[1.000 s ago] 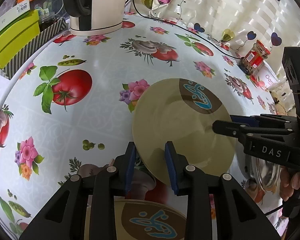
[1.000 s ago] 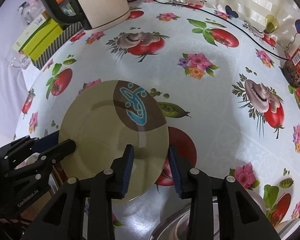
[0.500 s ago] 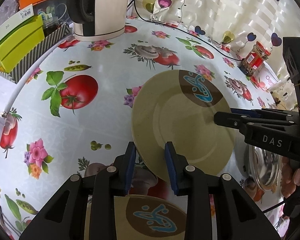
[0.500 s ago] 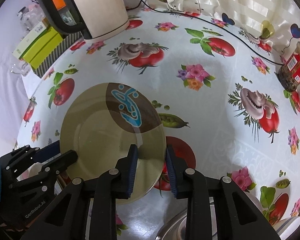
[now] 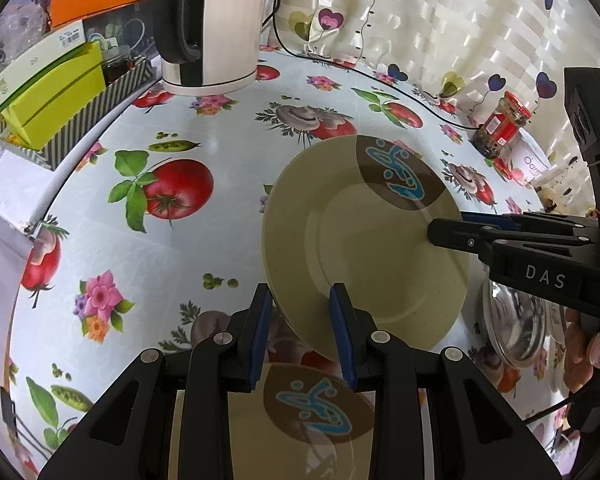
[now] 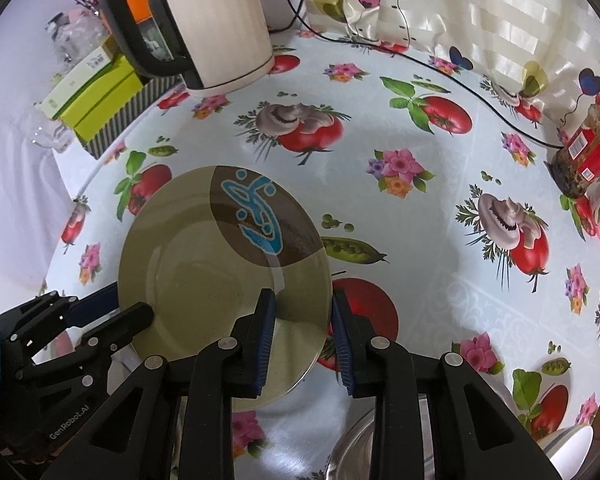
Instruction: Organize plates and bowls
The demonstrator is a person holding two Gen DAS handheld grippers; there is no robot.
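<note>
Olive plate (image 5: 364,248) – kettle (image 5: 216,28), jar (image 5: 502,124) behind

Olive plate (image 5: 364,248) with brown-blue motif, tilted, raised above matching plate (image 5: 300,420) on table

Plate (image 5: 364,240) now higher above the table.

I see a glossy glazed plate (image 6: 204,280), a shiny metal bowl (image 5: 516,328), and a smooth printed oilcloth tabletop (image 6: 420,240).
</note>
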